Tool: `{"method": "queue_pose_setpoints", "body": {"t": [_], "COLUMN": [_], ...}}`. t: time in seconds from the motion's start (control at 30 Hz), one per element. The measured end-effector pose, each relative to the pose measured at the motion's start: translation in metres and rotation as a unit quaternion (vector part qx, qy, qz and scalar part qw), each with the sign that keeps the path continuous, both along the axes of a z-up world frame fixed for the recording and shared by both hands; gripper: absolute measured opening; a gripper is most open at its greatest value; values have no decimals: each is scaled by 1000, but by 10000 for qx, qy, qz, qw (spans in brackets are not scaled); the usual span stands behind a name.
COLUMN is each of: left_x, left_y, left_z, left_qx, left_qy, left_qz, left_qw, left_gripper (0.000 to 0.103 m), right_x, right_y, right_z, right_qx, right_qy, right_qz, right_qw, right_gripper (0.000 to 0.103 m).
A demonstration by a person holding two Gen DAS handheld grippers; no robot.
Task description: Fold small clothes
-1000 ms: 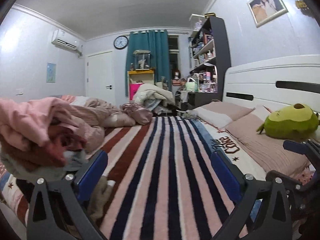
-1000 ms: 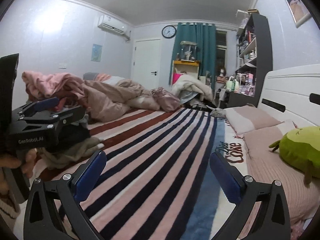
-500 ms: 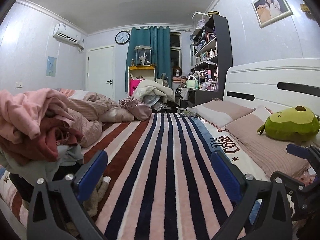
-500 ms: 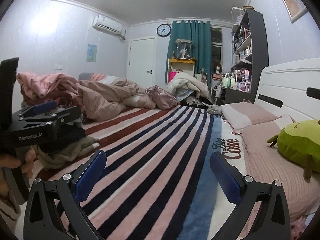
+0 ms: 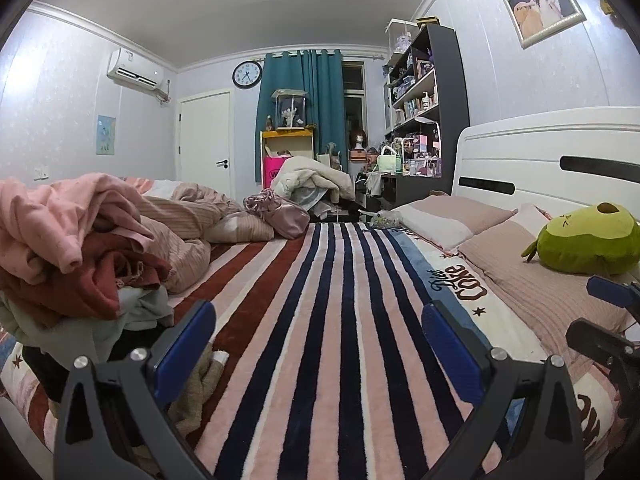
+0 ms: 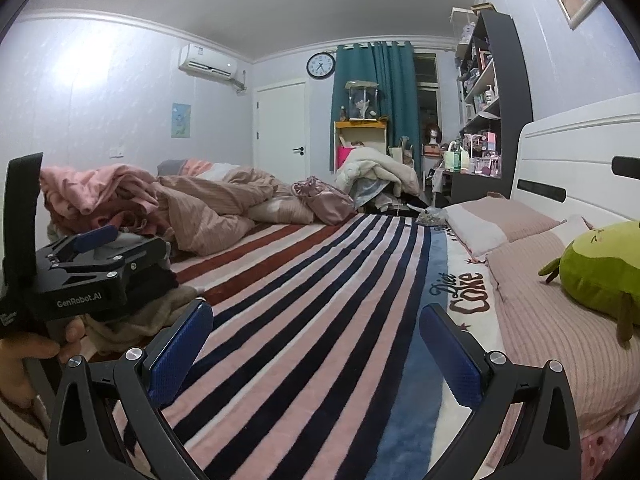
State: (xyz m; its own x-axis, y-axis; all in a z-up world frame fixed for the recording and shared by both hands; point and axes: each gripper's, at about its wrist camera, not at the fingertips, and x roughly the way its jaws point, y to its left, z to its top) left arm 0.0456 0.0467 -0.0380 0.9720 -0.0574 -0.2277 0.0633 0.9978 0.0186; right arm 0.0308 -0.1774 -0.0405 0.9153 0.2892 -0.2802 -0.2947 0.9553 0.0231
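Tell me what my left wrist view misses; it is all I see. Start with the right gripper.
Observer: The right gripper is open, with nothing between its fingers and only the striped blanket ahead.
Operator: Report where my left gripper sits.
Observer: The left gripper is close alongside the clothes pile, above a beige garment.
Operator: Check what holds it.
Observer: A hand grips its handle from below.

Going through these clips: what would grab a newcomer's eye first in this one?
The striped blanket running down the bed's middle, then the jumbled clothes pile at its left edge. On the right, a green avocado plush lies on the pillows. Both the left gripper and right gripper are open and empty.
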Motion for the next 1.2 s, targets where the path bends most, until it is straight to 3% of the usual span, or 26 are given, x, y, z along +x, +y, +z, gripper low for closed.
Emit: {"method": "queue_pose_setpoints", "body": {"t": [0.53,1.2], "left_x": [3,6], "left_y": [-6,-9], "left_z": [-6,-9], "left_qx": [52,21], "left_qy": [51,114], "left_qz": [-70,-188], "left_qw": [9999,9998], "left_gripper": [102,102], "right_x": [1,3], "right_y": [-4,-3], "right_z": [-3,-5], "right_qx": [-77,31], "right_qy": [17,19], "right_qz": [-316,-273], "right_qw": [9995,9996], "right_gripper": [103,103]}}
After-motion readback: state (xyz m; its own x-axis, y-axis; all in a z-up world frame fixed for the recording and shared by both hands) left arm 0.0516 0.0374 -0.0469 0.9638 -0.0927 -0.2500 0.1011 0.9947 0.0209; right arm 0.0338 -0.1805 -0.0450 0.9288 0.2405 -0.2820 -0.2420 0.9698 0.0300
